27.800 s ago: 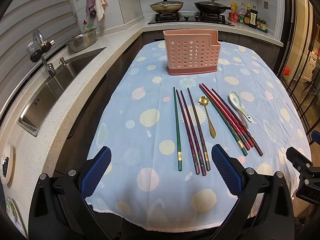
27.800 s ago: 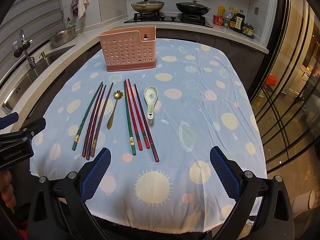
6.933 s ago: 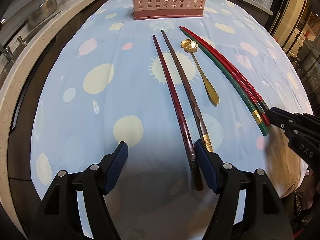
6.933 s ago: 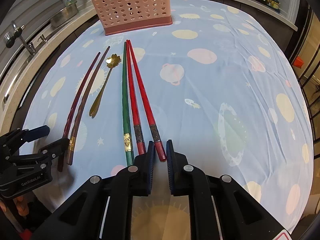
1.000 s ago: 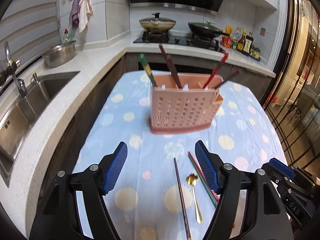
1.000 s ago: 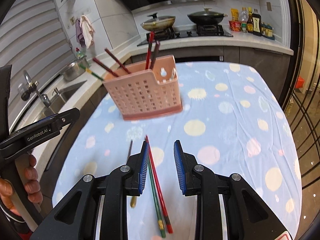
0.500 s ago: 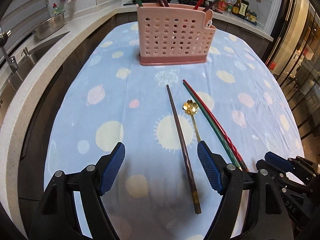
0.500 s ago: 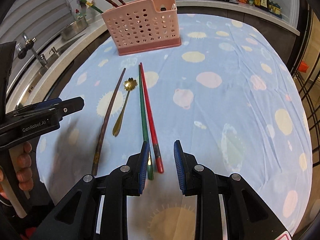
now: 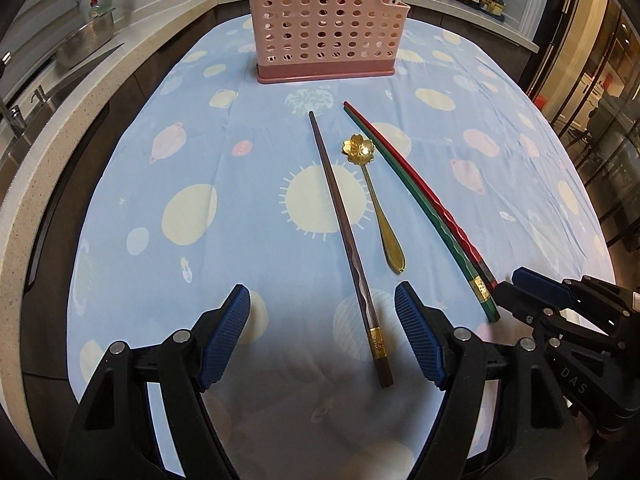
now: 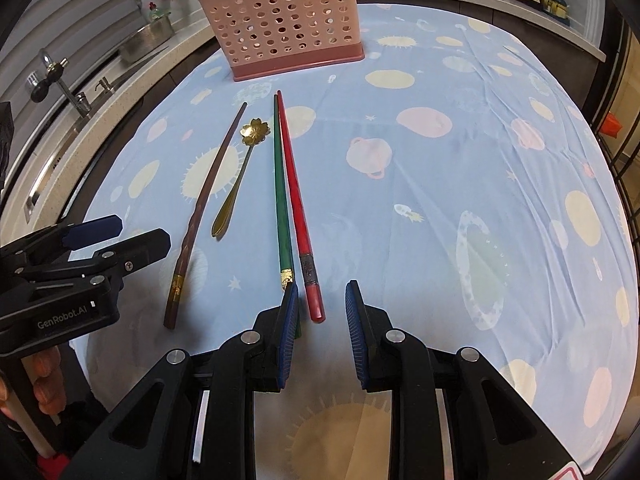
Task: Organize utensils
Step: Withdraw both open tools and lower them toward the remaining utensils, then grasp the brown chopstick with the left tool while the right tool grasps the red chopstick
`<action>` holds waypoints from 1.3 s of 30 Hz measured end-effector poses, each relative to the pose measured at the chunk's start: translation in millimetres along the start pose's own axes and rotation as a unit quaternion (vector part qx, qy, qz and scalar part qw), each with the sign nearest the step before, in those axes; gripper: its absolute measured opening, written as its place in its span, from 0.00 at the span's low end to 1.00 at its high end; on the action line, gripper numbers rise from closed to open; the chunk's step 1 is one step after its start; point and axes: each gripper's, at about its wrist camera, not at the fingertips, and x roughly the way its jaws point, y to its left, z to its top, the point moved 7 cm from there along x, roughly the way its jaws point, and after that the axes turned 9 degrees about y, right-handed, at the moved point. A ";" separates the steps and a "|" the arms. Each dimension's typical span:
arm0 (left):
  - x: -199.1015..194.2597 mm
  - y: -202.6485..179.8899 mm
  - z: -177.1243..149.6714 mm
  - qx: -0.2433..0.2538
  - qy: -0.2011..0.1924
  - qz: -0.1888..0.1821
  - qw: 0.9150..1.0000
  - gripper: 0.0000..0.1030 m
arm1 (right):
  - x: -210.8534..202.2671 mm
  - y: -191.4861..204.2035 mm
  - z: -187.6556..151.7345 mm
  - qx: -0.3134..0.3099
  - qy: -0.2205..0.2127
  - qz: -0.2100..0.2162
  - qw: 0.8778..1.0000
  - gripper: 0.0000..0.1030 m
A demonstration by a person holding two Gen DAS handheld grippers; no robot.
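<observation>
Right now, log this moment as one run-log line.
left gripper: open over brown chopstick | right gripper: open at red chopstick end | on cloth: green chopstick, gold flower spoon

Three loose chopsticks: brown (image 9: 347, 240), green (image 10: 281, 192), red (image 10: 298, 204); one gold spoon (image 9: 374, 200); one pink basket (image 9: 324, 28).

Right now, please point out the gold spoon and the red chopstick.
gold spoon (image 9: 357, 149), left wrist view, on its flower-shaped bowl.
red chopstick (image 10: 295, 193), right wrist view, on the middle of its shaft.
</observation>
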 end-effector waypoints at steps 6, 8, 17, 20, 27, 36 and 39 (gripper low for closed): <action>3.9 -3.4 -7.9 0.008 0.009 -0.003 1.000 0.69 | 4.6 -0.6 1.8 0.000 0.000 0.000 1.000 0.20; 5.3 -4.8 -10.5 0.010 0.012 -0.005 1.000 0.69 | 5.3 -0.7 3.2 -0.001 -0.002 -0.004 1.000 0.20; 13.7 -3.9 -18.9 0.011 0.031 -0.012 0.999 0.64 | 9.8 0.6 3.4 -0.007 0.002 -0.006 1.000 0.18; 18.3 -3.1 -21.9 0.009 0.039 -0.017 0.999 0.60 | 9.9 1.0 3.1 -0.009 0.001 -0.008 1.000 0.18; 19.9 -4.9 -23.2 0.017 0.038 -0.014 0.999 0.57 | 10.9 4.0 2.8 -0.017 -0.003 -0.015 1.000 0.18; 19.2 -7.9 -23.7 0.024 0.035 -0.012 0.999 0.43 | 11.7 5.5 1.9 -0.023 -0.006 -0.017 1.000 0.11; 18.8 -8.0 -23.6 0.025 0.034 -0.013 0.999 0.35 | 11.7 5.4 1.7 -0.023 -0.007 -0.016 1.000 0.09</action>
